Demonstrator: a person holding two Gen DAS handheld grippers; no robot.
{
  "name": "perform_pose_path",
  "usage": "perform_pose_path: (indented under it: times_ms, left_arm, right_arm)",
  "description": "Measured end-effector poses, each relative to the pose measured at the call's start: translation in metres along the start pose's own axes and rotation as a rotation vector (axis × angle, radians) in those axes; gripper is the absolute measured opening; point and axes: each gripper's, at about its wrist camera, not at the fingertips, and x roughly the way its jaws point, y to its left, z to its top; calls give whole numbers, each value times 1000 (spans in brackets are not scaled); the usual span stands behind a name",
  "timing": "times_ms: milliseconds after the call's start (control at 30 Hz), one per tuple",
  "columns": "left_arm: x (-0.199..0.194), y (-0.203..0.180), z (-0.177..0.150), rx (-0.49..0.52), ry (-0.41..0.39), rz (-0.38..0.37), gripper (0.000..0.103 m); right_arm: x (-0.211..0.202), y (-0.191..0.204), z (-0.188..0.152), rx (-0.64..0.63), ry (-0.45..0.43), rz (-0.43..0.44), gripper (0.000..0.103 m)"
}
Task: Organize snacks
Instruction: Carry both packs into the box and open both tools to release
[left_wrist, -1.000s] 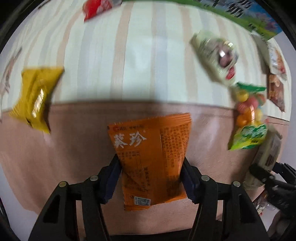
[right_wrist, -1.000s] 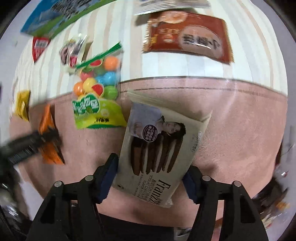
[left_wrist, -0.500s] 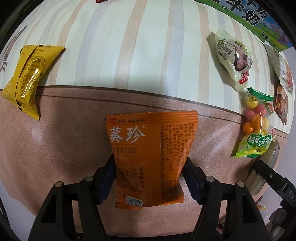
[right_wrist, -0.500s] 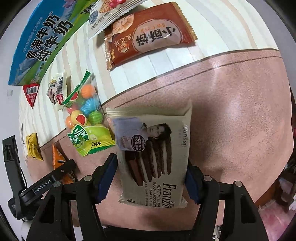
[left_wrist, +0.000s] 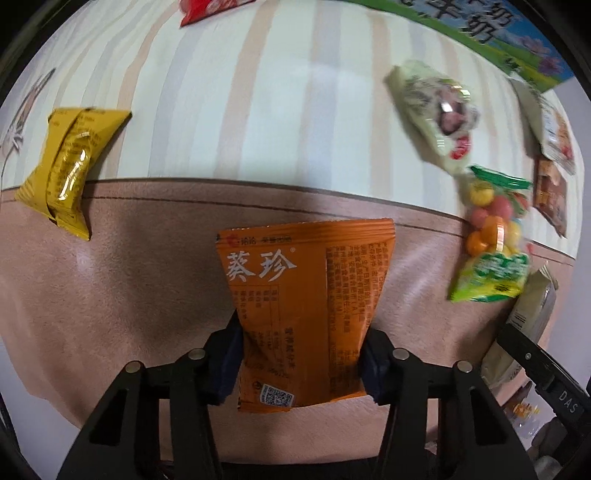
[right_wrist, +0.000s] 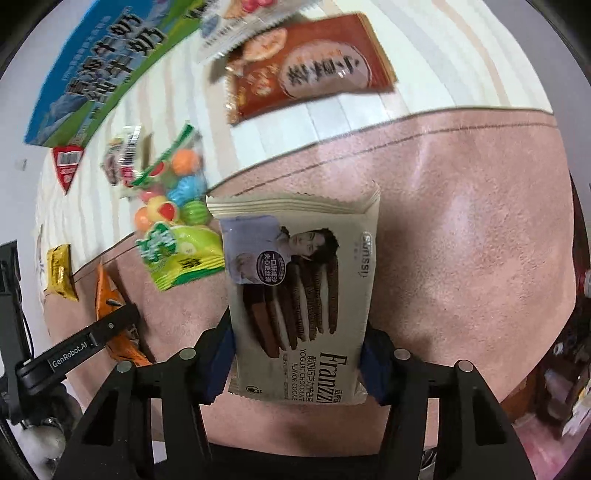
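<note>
left gripper: jaws closing in on the orange sunflower-seed packet, blue pads squeezing its lower half from both sides, so yeah, it's pinched
orange packet spot: sits right between the 2 jaws, top edge sticking out ahead of them over the brown strip of the table cover
right gripper: jaws also closing, pads pressed on the sides of the beige Franzzi cookie pack, pinched too
cookie pack spot: between the jaws, crimped end pointing away from them, over the same brown strip
ahead-left of left jaws: yellow packet lying across the line where brown meets the striped part
ahead-right of left jaws: bag of colourful candy balls, pale green pouch beyond it, both a bit blurry
ahead of right jaws: brown-red snack bag on the stripes, well apart from the cookie pack
just left of cookie pack: the candy ball bag, its edge touching or nearly touching, can't tell which
</note>
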Motion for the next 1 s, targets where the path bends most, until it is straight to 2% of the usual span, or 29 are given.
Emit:
perform_pose_path:
  times_ms: [100, 233, 400, 533, 600, 667, 733, 833, 1000]
  left_arm:
    - [-27, -9, 4, 23, -39, -39, 50]
    - [-86, -24, 25, 55, -124, -128, 50]
    - [-163, -39, 76, 87, -224, -222, 50]
    - [-214, -44, 137, 116, -316, -197, 50]
    - [-228, -49, 172, 124, -342, -150, 50]
    - [-229, -47, 201, 129, -341, -114, 50]
    - [-218, -44, 232, 142, -294, -71, 50]
    - [-186, -37, 270, 137, -223, 14, 50]
    - [-129, -23, 301, 99, -104, 72, 50]
  right_arm:
    - [-25, 6, 3, -11, -26, 59, 60]
    - [-73, 20, 20, -58, -73, 143, 60]
    - [-143, 63, 73, -175, -187, 216, 60]
    - [-180, 92, 133, -244, -280, 208, 60]
    - [-188, 105, 162, -264, -317, 190, 60]
    - [-190, 118, 196, -273, -345, 173, 60]
    - [-186, 127, 224, -273, -353, 158, 60]
    - [-170, 139, 261, -275, -316, 110, 60]
    - [-124, 155, 303, -286, -228, 30, 60]
